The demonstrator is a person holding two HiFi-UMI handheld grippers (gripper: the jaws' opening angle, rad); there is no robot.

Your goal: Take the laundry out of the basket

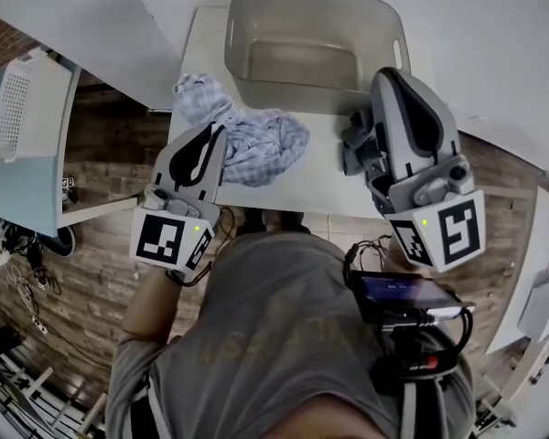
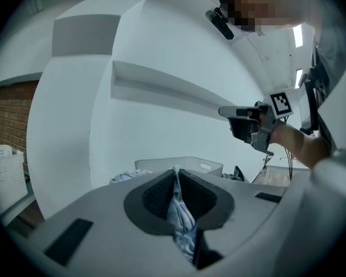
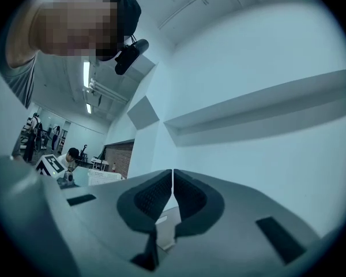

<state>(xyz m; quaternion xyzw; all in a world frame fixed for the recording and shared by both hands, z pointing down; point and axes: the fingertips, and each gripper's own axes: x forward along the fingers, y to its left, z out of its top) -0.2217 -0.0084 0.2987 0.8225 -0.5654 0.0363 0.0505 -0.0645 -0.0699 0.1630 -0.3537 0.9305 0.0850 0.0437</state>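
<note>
Two claws: left claw (image 2: pixel 176 175) grips blue cloth (image 1: pixel 256 144) on table (image 1: pixel 320 179) beside basket (image 1: pixel 297 26); right claw (image 3: pixel 172 175) closed, empty.

The laundry (image 1: pixel 265 144) is blue-and-white checked, the basket (image 1: pixel 302 62) translucent grey.

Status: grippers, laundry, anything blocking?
Left gripper shut on blue checked cloth; cloth lies on the table, outside the basket. Right gripper shut, empty. Basket looks empty. Nothing in the way.
</note>
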